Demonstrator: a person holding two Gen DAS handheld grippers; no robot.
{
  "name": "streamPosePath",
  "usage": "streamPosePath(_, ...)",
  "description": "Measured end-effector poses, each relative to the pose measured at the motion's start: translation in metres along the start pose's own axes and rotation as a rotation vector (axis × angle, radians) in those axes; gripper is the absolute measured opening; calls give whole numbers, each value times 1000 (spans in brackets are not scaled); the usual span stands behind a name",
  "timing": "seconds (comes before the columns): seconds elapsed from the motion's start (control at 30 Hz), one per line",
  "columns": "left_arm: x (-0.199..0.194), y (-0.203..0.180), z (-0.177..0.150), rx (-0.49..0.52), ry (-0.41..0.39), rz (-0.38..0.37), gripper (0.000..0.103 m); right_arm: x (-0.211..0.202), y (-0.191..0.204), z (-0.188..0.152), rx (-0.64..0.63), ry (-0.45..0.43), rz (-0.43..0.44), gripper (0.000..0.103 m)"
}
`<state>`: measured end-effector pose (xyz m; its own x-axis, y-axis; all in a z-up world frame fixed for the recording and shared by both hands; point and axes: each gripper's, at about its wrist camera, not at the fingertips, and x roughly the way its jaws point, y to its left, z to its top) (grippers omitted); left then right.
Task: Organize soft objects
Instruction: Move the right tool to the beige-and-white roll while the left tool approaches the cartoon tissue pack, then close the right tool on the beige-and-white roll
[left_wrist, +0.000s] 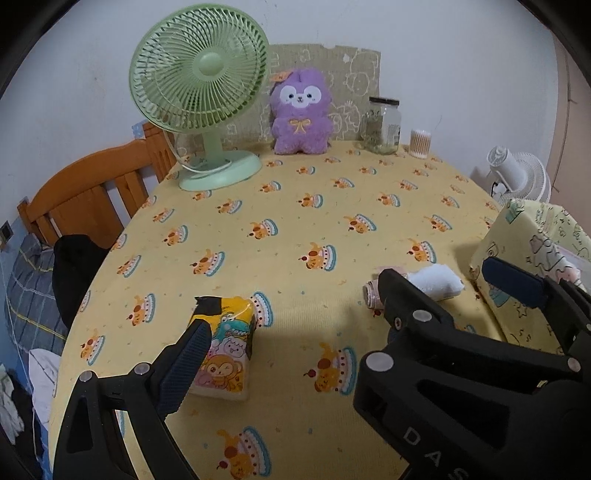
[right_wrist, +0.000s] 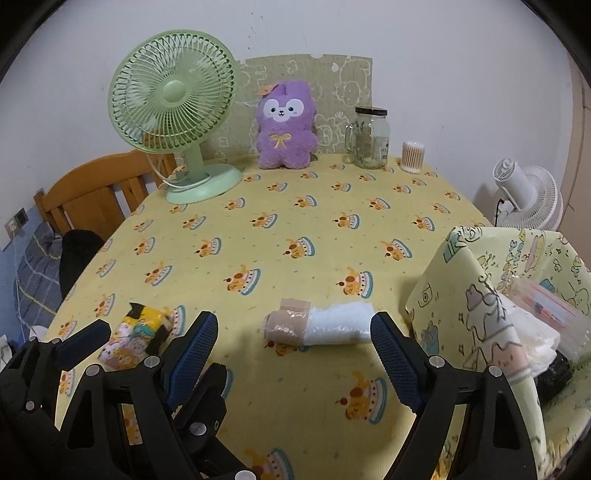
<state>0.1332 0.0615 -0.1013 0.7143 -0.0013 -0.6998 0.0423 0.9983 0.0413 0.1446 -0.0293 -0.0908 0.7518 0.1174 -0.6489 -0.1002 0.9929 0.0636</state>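
A cartoon-printed tissue pack (left_wrist: 229, 347) (right_wrist: 136, 338) lies on the yellow tablecloth, between the fingers of my open left gripper (left_wrist: 295, 328) (right_wrist: 159, 347) and close against the left finger (left_wrist: 184, 365). A rolled white towel with a beige band (right_wrist: 321, 326) (left_wrist: 439, 282) lies just past the fingertips of my right gripper (right_wrist: 294, 319) (left_wrist: 437, 271), which is wide open and touches nothing. In the left wrist view the right gripper hides my left gripper's other finger. A yellow cartoon-print fabric box (right_wrist: 461, 295) (left_wrist: 517, 236) stands to the right of the towel with bagged soft items inside.
A purple plush (right_wrist: 286, 129) sits at the table's back, with a green fan (right_wrist: 173, 110) to its left and a glass jar (right_wrist: 369, 138) and a cotton swab tub (right_wrist: 413, 157) to its right. A wooden headboard (right_wrist: 92, 188) and bedding lie left; a white fan (right_wrist: 524, 195) stands right.
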Motion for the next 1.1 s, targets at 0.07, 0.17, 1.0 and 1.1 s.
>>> streamPosePath(0.07, 5, -1, 2, 2, 11, 7, 97, 5, 0, 2, -8, 5, -4, 85)
streamPosePath(0.17, 14, -2, 4, 2, 33, 10, 97, 15, -3, 4, -8, 20, -1, 84)
streamPosePath(1.0, 52, -8, 5, 36, 137, 57, 100, 67, -10, 0, -20, 156, 30, 53)
streamPosePath(1.1, 52, -8, 5, 38, 133, 57, 100, 66, -10, 0, -22, 153, 37, 41)
